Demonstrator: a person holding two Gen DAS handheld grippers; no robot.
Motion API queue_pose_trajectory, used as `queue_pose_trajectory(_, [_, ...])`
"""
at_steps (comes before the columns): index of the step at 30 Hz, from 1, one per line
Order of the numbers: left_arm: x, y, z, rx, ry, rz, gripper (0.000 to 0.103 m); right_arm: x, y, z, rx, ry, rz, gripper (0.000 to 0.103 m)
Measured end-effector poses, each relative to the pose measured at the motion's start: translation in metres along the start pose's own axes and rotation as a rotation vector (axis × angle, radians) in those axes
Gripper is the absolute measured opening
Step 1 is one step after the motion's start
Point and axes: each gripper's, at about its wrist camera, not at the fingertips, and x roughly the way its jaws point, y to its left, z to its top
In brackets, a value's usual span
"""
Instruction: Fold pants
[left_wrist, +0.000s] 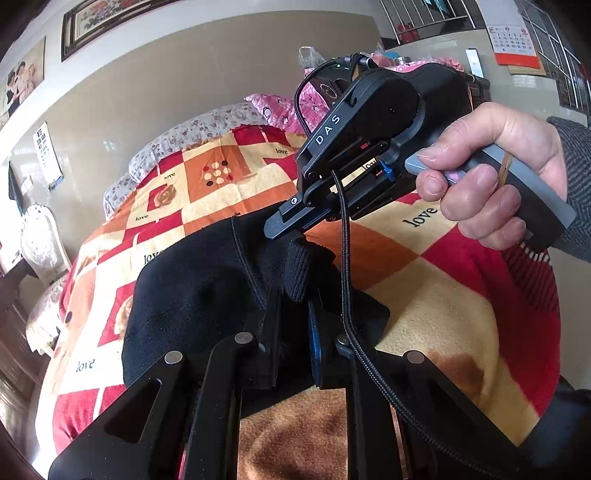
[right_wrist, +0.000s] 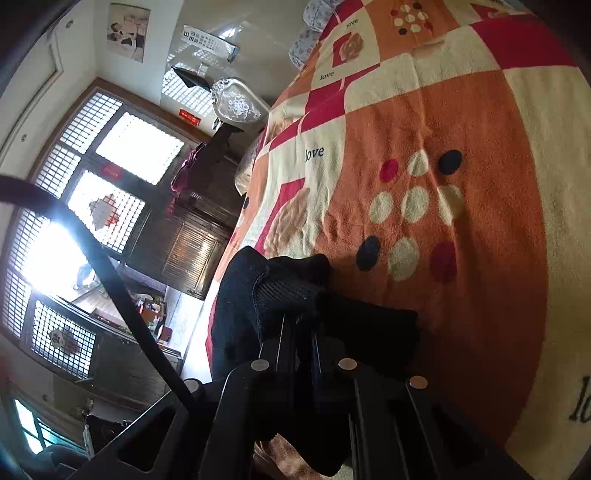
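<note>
Black pants (left_wrist: 192, 295) lie bunched on a checked red, orange and cream blanket (left_wrist: 424, 314). My left gripper (left_wrist: 295, 295) is shut on the pants, and a ribbed cuff (left_wrist: 297, 269) sticks up just past its fingertips. A hand (left_wrist: 491, 173) holds my right gripper (left_wrist: 275, 227), whose jaws are shut with the tips at the far edge of the black cloth. In the right wrist view the right gripper (right_wrist: 299, 325) pinches the pants (right_wrist: 240, 306) by a ribbed cuff (right_wrist: 284, 291) near the blanket's (right_wrist: 443, 110) left edge.
A braided black cable (left_wrist: 345, 258) hangs from the right gripper across the left gripper. Floral pillows (left_wrist: 192, 129) and pink bedding (left_wrist: 273, 107) lie at the bed's far end. A white chair (left_wrist: 37, 236) stands beside the bed. Beyond the bed edge are a wooden cabinet (right_wrist: 184, 251) and bright windows (right_wrist: 110, 166).
</note>
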Motion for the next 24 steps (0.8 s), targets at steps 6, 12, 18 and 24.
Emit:
queue_pose_trajectory(6, [0.010,-0.006,-0.003,0.003,0.041,-0.029,0.021,0.011,-0.011,-0.006,-0.001,0.021,-0.085,0.007])
queue_pose_trajectory(12, [-0.019,-0.002,-0.012,-0.020,0.016,-0.202,0.040,0.008,-0.012,-0.015,-0.034,-0.031,-0.124,0.013])
queue_pose_trajectory(18, [-0.052,0.060,-0.018,-0.199,-0.022,-0.161,0.040,-0.036,0.040,-0.029,-0.283,-0.208,-0.294,0.017])
queue_pose_trajectory(24, [-0.072,0.137,-0.025,-0.513,-0.101,-0.085,0.040,-0.023,0.121,-0.071,-0.723,-0.216,-0.315,0.042])
